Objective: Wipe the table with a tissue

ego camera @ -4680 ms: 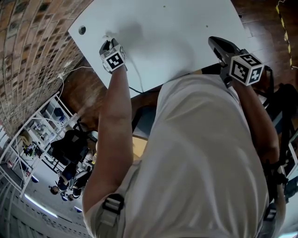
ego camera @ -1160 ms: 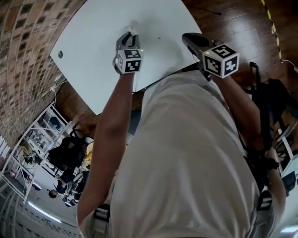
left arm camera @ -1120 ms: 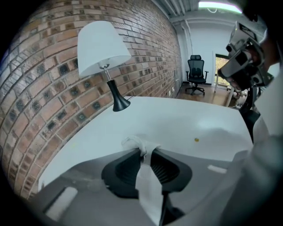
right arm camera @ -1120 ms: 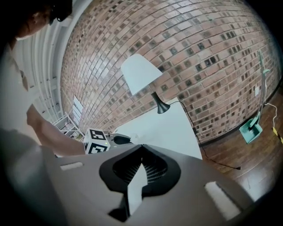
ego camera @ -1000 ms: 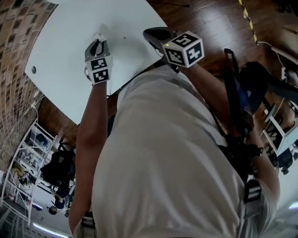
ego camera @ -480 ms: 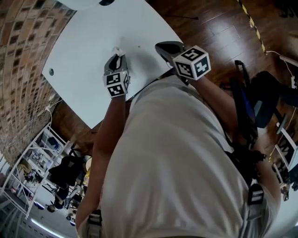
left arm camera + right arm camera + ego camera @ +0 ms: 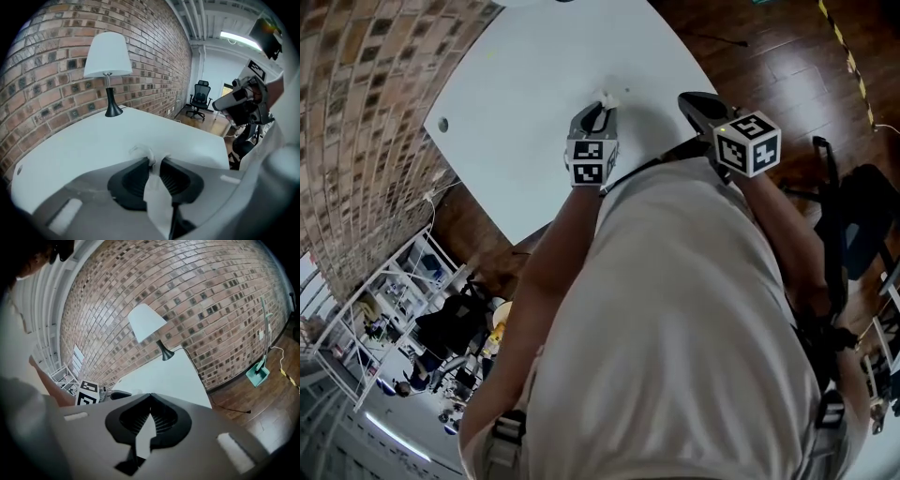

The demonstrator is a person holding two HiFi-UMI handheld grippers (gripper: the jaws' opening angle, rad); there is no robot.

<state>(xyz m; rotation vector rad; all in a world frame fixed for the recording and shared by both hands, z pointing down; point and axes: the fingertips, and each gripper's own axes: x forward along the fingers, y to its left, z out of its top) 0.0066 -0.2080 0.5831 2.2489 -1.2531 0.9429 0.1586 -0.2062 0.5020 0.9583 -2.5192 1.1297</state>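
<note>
A crumpled white tissue (image 7: 607,97) is pressed on the white table (image 7: 534,84), near its front right part. My left gripper (image 7: 598,111) is shut on it. In the left gripper view the tissue (image 7: 151,161) sits pinched between the dark jaws, with a strip hanging back toward the camera. My right gripper (image 7: 701,105) hovers at the table's right edge, beside the left one. In the right gripper view, the right gripper (image 7: 150,395) has its tips together with nothing between them, shut.
A white lamp (image 7: 108,56) stands at the table's far end against the brick wall (image 7: 366,112). A small hole (image 7: 442,124) marks the table's left part. Dark wood floor (image 7: 769,47) lies to the right, with an office chair (image 7: 200,93) beyond.
The left gripper has slid the tissue from beside the table's hole to the front right part. The right gripper has shifted along with it. The head view has swung.
</note>
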